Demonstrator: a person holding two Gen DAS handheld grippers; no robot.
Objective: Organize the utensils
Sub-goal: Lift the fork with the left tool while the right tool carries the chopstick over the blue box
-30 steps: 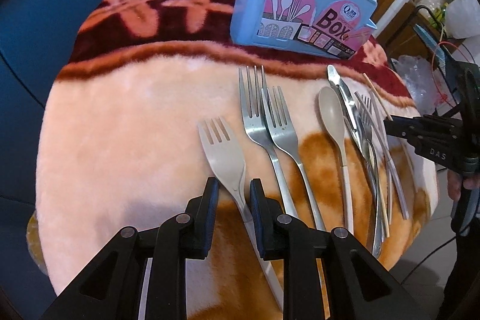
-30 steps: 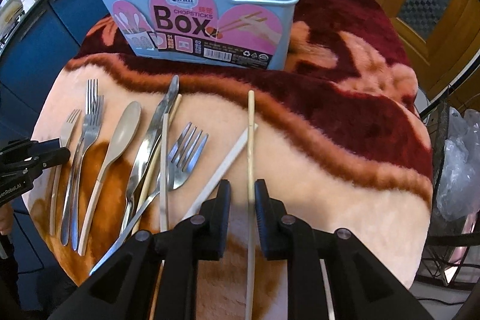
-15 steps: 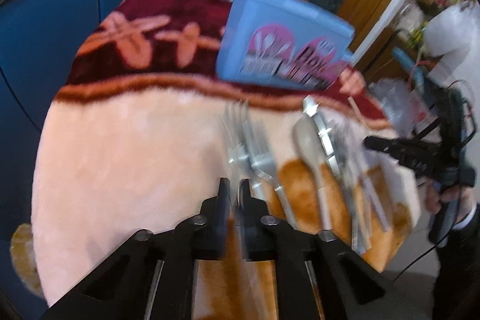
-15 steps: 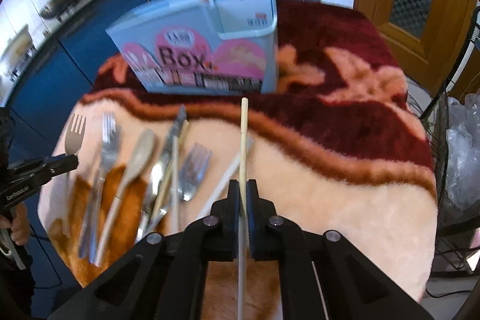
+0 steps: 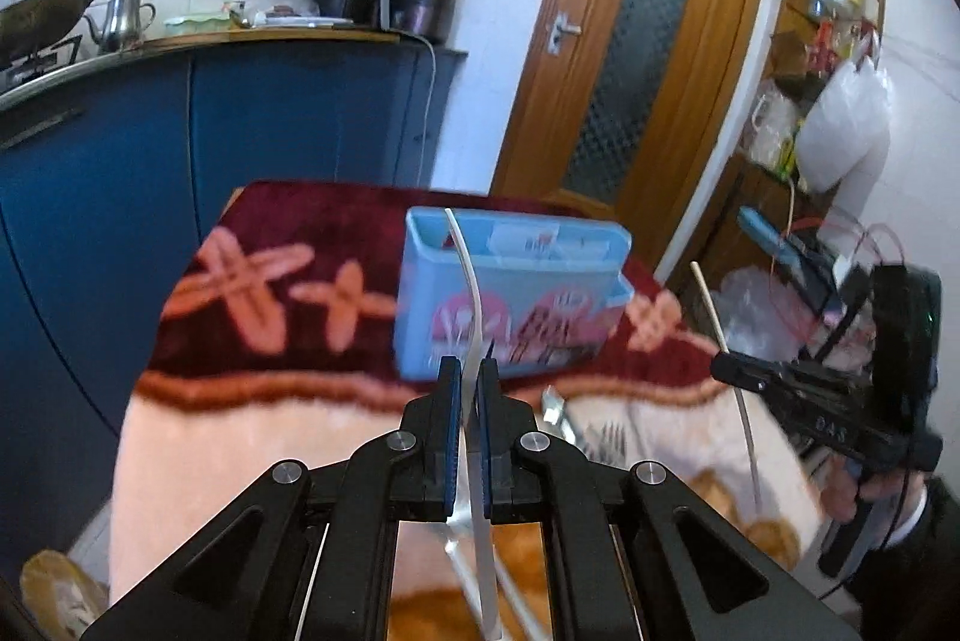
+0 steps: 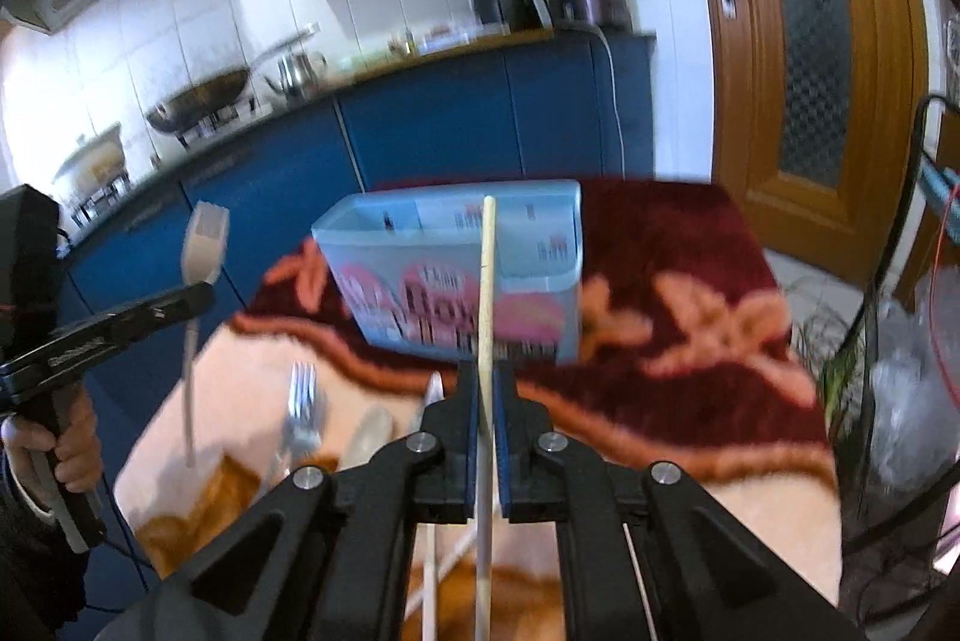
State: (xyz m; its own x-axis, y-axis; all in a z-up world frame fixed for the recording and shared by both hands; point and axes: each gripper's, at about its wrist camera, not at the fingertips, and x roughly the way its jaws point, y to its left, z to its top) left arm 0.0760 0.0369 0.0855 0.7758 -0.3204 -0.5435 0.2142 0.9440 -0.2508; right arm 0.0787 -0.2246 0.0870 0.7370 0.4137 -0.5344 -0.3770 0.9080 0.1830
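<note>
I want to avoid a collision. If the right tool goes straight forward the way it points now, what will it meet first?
Most likely the blue box. The right tool, shut on a chopstick, points straight at the box's front wall, and nothing shows between them. Depth is unclear, so the chopstick tip may touch or pass over the rim first.

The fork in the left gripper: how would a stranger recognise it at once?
Find the light blue utensil box on the dark red blanket. To its left, the left gripper holds a pale cream fork in the air, tines up. The forks on the table are shiny metal.
</note>
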